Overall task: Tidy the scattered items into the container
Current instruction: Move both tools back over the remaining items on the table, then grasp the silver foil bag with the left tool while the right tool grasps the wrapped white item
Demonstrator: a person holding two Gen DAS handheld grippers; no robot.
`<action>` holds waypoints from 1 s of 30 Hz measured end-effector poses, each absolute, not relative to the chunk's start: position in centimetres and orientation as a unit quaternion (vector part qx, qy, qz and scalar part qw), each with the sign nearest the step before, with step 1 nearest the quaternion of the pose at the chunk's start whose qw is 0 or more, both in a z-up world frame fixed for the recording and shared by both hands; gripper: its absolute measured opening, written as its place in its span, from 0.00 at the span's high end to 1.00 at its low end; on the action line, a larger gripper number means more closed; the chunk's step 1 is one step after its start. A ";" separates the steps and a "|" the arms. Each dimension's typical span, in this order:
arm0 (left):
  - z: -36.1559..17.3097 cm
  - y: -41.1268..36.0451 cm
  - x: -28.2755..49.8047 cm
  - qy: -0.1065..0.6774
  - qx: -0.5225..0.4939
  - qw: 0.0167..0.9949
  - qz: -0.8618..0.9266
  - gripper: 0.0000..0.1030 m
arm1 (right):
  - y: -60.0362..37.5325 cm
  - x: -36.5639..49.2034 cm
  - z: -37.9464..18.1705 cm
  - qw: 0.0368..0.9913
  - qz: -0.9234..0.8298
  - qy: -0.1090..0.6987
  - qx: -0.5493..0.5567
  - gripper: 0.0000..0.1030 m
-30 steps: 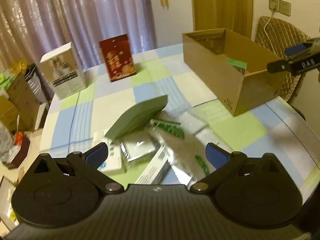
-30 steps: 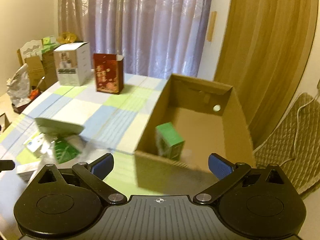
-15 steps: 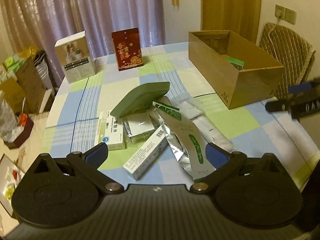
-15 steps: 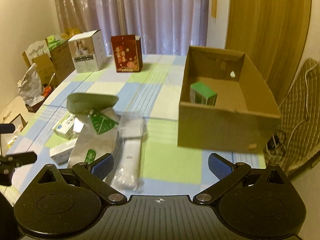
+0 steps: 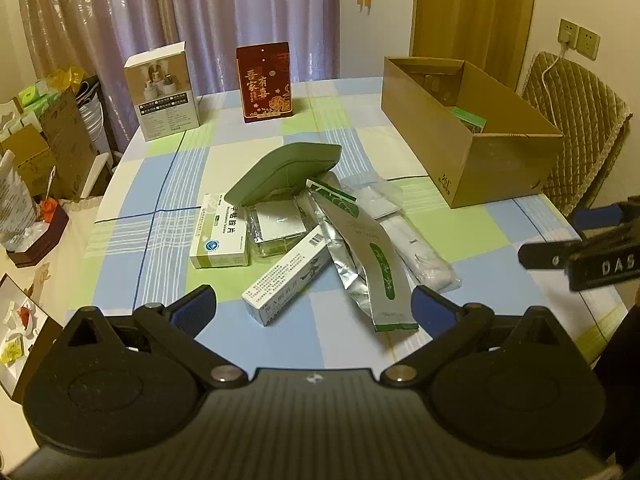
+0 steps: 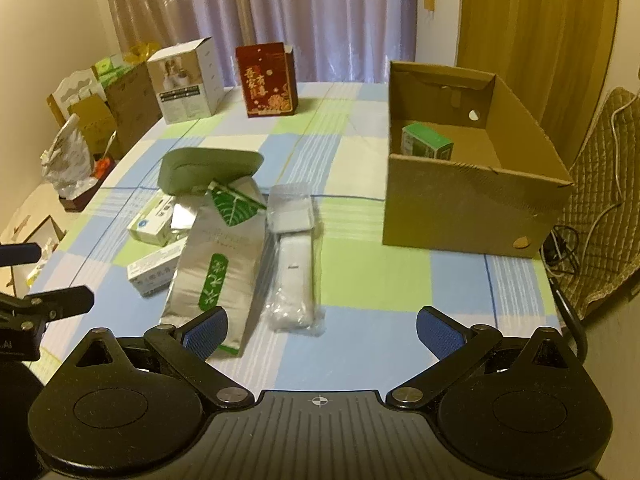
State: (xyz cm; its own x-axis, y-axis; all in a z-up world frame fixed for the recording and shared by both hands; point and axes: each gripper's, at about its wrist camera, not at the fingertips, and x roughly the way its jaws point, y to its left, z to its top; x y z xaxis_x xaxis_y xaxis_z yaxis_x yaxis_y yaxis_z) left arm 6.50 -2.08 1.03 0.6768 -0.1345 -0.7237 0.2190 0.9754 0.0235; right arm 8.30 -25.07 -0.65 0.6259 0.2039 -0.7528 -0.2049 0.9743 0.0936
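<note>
Red box, white carton behind pile, apart from cardboard container.

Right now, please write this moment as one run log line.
left gripper: open, empty | right gripper: open, empty | cardboard box: holds green box | pile on table

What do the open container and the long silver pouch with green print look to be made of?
The container looks like plain brown corrugated cardboard: matte, with folded flaps and a rough cut top edge. The silver pouch seems to be metallised foil or foil-laminated plastic: shiny, creased, catching the light.
</note>
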 end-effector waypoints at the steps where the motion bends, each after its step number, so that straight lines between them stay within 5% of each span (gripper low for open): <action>1: 1.1 -2.1 6.4 0.391 0.053 0.914 -0.096 0.01 | -24.9 8.2 -0.7 0.901 0.114 0.419 0.000 0.00; 30: -1.4 -3.6 8.0 0.426 0.031 0.895 -0.127 0.01 | -24.7 9.5 -2.6 0.893 0.128 0.432 0.011 0.00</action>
